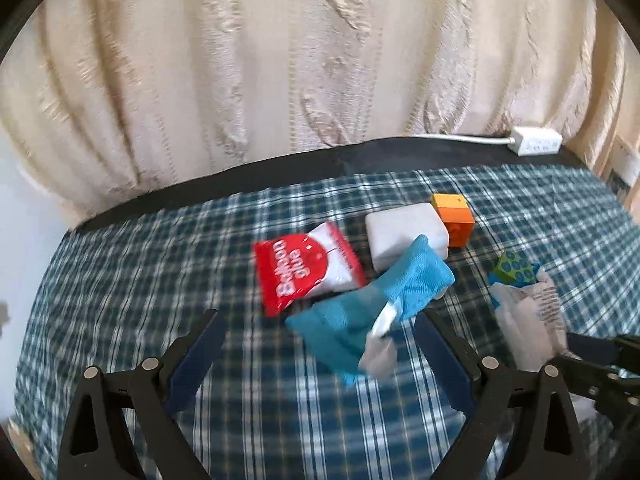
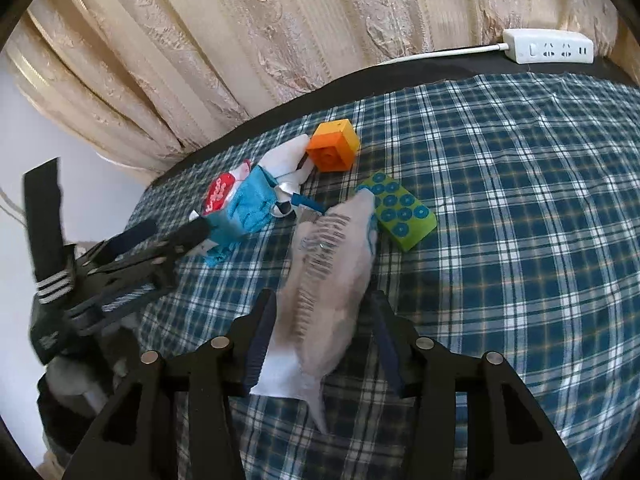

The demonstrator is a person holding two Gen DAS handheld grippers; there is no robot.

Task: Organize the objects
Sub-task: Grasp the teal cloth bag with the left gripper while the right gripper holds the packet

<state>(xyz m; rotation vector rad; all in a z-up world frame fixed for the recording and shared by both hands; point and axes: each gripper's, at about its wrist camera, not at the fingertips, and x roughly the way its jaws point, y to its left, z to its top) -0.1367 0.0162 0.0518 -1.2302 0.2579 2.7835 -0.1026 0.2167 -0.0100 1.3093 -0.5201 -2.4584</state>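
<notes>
Fingers [image 1: 320, 344] of left gripper spread around blue pouch [image 1: 360, 304]; right gripper [image 2: 320, 340] pinching white packet [image 2: 332, 264].

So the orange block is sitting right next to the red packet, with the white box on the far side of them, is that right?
Not quite. In the left wrist view the white box lies between them: the orange block sits against the box's right side, and the red packet lies to the box's left, all on the checked cloth.
</notes>
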